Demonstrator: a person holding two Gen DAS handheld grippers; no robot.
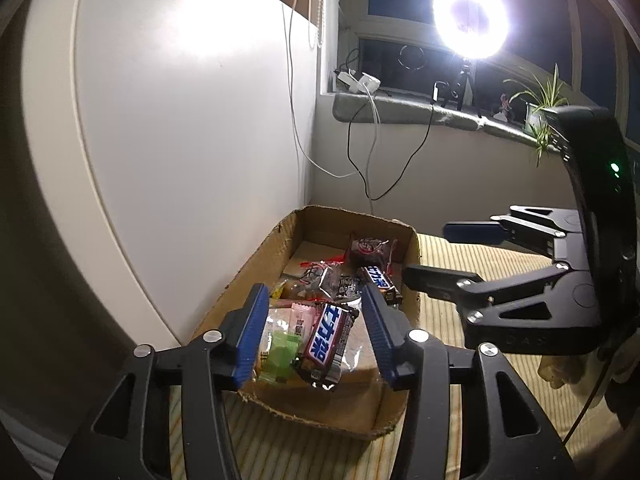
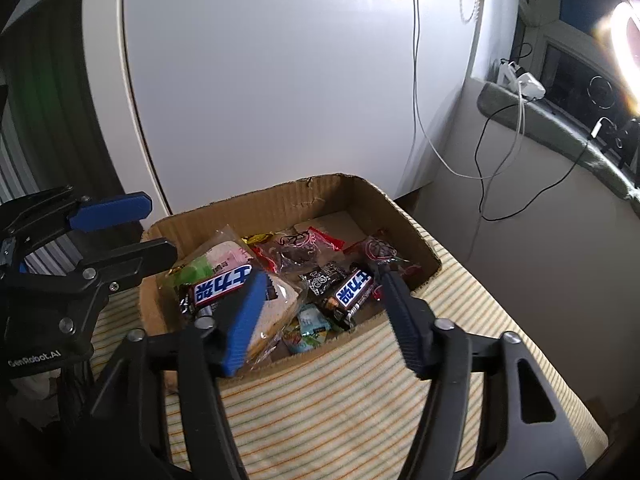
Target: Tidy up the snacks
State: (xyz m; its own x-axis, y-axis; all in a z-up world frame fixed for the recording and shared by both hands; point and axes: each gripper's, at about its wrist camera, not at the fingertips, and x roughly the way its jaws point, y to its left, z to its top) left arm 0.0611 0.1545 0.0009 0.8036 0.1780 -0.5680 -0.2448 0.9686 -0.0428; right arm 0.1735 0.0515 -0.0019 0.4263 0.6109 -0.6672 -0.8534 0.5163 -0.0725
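While over cardboard box [image 2: 404,216], left gripper [image 1: 316,336] and right gripper [image 2: 320,308] gape wide, empty.

both wrist views look down, close, from opposite sides, sharing the cardboard box [image 1: 412,264] [image 2: 400,216]

A ring light [image 1: 471,20] glares above the windowsill [image 1: 420,110]; a potted plant [image 1: 538,114] and white charger [image 1: 364,82] sit on that sill, cables [image 1: 360,152] dangling below.
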